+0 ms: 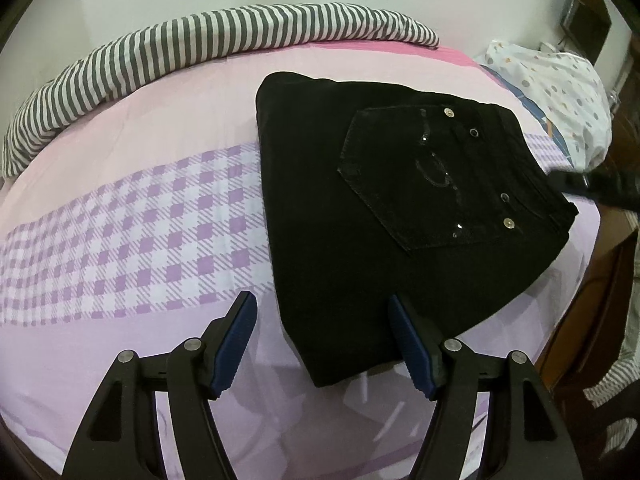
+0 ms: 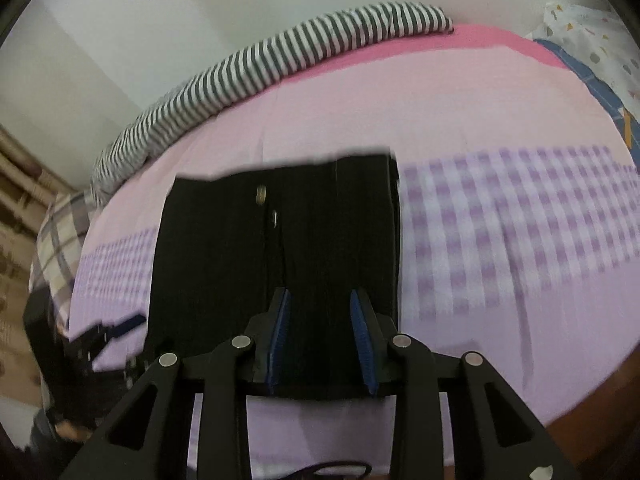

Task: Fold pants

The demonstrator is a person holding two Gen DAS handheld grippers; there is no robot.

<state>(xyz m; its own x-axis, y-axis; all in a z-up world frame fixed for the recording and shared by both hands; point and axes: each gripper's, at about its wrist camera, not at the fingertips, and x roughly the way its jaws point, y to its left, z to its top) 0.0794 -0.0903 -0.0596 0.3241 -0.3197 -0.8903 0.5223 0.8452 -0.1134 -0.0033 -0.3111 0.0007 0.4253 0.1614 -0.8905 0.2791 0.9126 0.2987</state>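
Black pants [image 1: 360, 200] lie folded into a compact stack on the pink and purple bed sheet [image 1: 140, 220], back pocket up. My left gripper [image 1: 322, 300] is open; its right finger overlaps the stack's near corner and its left finger is over bare sheet. In the right wrist view, which is blurred, the pants [image 2: 220, 260] show their waistband side. My right gripper [image 2: 320, 294] hovers over their near edge, fingers partly apart, with flat cloth showing between them and no pinch visible. The left gripper [image 2: 120, 328] shows at the stack's left side.
A grey-and-white striped duvet [image 1: 200, 44] is rolled along the bed's far edge. A dotted white pillow [image 1: 560, 92] lies at the far right. A plaid cushion [image 2: 60, 232] sits at the left end. Dark wooden furniture [image 1: 592, 280] stands beside the bed.
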